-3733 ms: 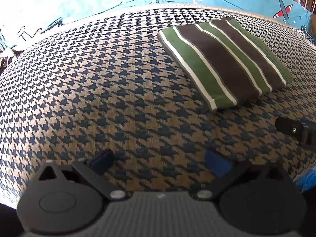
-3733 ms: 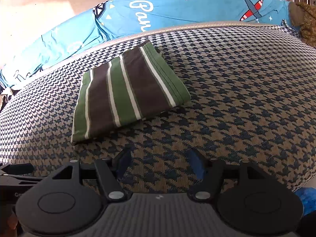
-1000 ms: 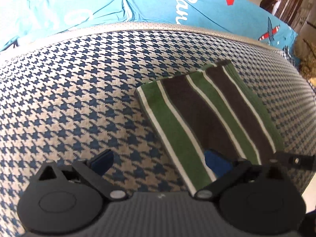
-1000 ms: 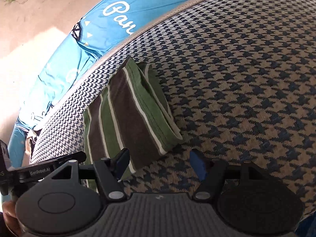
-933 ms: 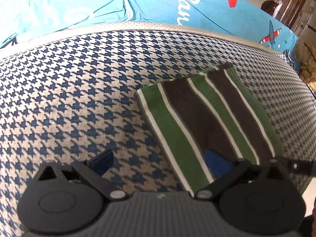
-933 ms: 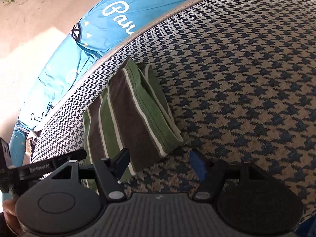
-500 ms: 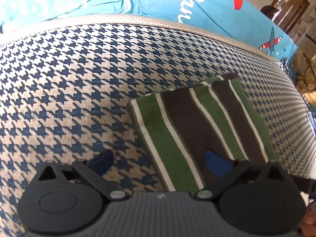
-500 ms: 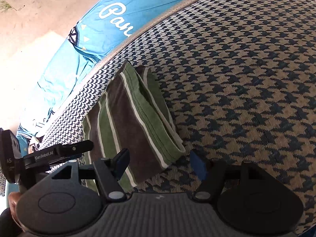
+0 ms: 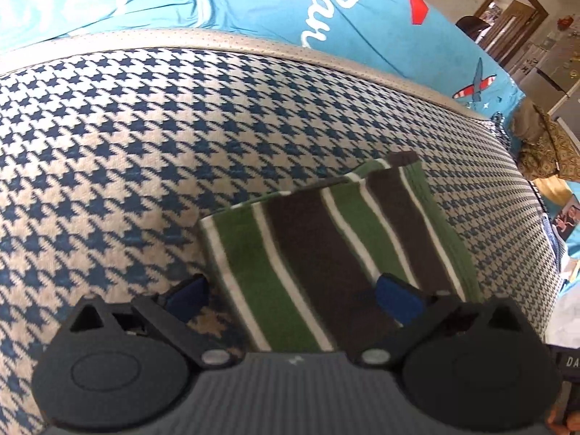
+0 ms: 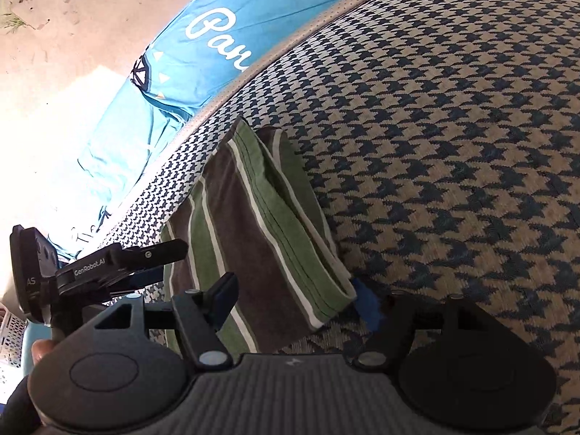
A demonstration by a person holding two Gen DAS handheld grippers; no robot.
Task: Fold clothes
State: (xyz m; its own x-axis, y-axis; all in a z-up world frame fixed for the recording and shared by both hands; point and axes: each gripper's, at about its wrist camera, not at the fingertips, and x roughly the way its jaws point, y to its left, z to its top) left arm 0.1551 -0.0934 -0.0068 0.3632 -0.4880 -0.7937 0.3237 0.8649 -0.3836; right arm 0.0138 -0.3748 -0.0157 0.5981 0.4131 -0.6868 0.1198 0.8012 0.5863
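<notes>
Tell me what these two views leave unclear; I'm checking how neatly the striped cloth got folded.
- Striped cloth, left wrist view: near edge hidden behind the left tool; stripes blurred.
- Same cloth, right wrist view: near edge hidden behind the right tool; inner layers unseen.
- Blue sheet: lettering cut off by the houndstooth cover.

Strong daylight falls from the upper left. In the right wrist view the floor point(image 10: 43, 116) left of the blue sheet point(image 10: 203, 58) burns out to white, and the sheet's lower folds wash pale. The houndstooth cover point(image 9: 152, 137) is bright at its far edge and browner, shaded, close to the lens. Both fisheye views bulge the cover into a dome and bend its rim. The striped cloth point(image 9: 326, 239) shows slight motion blur; dark vignette clips the corners.
</notes>
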